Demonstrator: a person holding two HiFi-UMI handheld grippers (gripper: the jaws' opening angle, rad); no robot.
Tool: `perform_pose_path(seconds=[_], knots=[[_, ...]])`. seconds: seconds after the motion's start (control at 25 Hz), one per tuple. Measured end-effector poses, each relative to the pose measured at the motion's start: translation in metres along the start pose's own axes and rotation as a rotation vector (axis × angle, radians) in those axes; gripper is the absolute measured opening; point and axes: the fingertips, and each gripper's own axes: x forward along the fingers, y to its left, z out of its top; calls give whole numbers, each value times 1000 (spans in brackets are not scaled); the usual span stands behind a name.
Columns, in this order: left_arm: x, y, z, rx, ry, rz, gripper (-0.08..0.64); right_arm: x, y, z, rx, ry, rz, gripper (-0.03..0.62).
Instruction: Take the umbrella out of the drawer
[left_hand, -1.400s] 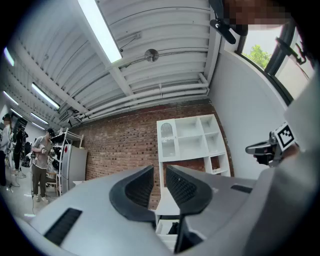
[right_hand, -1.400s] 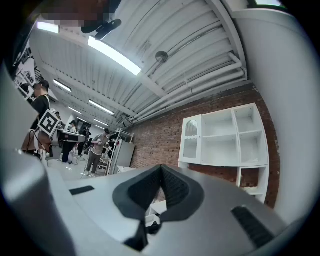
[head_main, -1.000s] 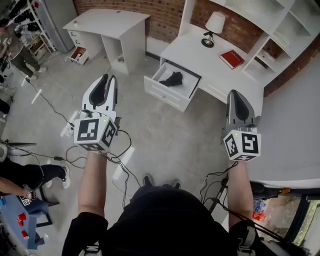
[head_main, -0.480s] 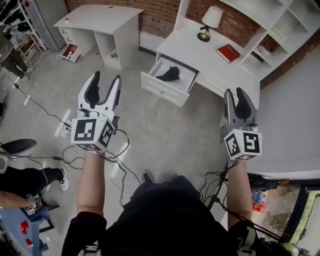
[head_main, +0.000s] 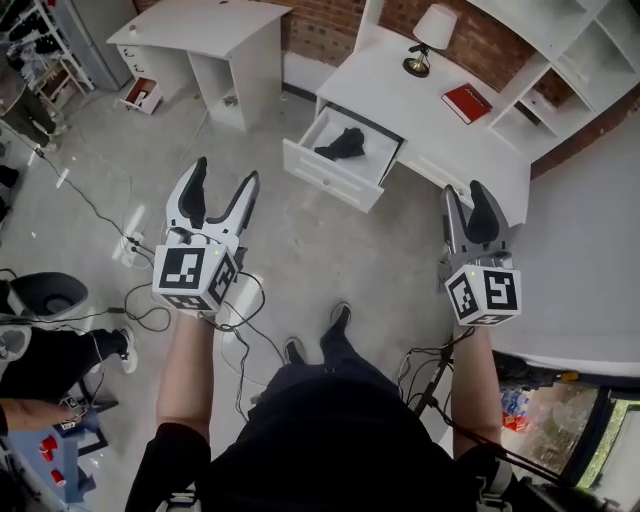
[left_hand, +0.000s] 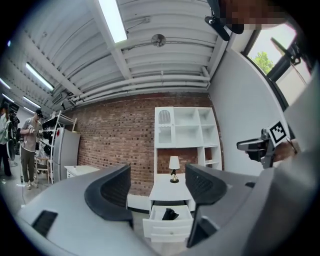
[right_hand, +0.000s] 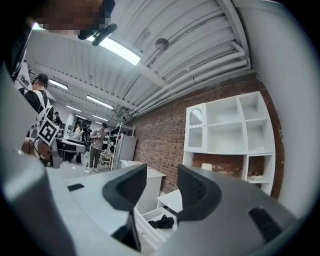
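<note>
The umbrella (head_main: 342, 143), black and folded, lies in the open drawer (head_main: 328, 176) of the white surface (head_main: 400, 95). A lamp (head_main: 428, 40) and a red book (head_main: 467, 103) sit on that surface. Both tools hang over the floor (head_main: 330, 260), well apart from the drawer and pointing toward it. The left tool (head_main: 224, 175) is opening, jaws spread wide with nothing between them. The right tool (head_main: 465, 192) is opening too, jaws apart and empty.
</note>
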Motion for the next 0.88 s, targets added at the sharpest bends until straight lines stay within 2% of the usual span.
perform_pose_path(seconds=[0.28,0.64,0.88], knots=[[48,5,-5,0,46,54,318,64,-33,-29,82,-11,58,178],[128,-32,-12,21,79,88,318,117,-108,-56,142,-18,82,178],[161,-49,-11,25,96,104,318,140,-129,-64,171,-22,124,178]])
